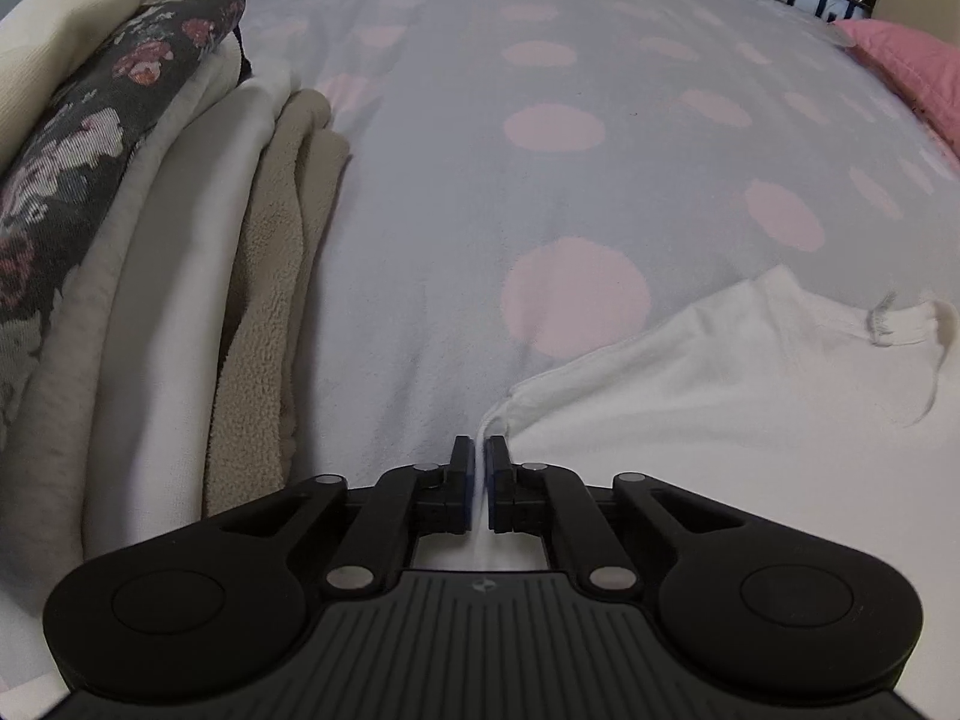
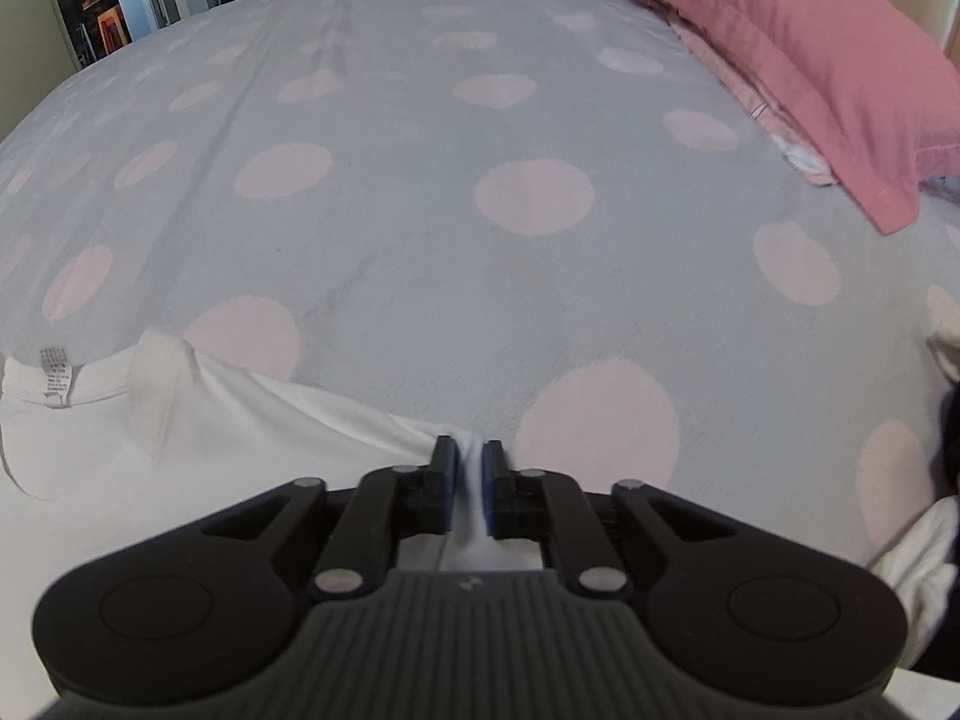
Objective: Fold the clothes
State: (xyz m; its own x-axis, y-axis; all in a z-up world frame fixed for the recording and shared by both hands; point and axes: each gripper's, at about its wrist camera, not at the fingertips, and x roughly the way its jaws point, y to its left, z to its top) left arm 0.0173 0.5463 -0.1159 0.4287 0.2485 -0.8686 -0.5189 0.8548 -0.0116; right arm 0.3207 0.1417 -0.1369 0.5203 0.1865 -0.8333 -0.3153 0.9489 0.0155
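Left wrist view, left gripper (image 1: 479,456) pinching white shirt (image 1: 720,384) edge, right gripper (image 2: 469,459) likewise (fabric btwn pads).

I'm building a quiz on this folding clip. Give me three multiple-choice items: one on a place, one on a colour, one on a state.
1. Where is the folded pile?
A left of the left gripper
B right of it
C on the pillow

2. What colour is the pillow?
A blue
B pink
C green

3. How do the right gripper jaws stand?
A wide open
B shut on the white garment
C shut on nothing

Key: A, pile fills the left wrist view's left side; B, plainly pink; B, white cloth pinched between them.
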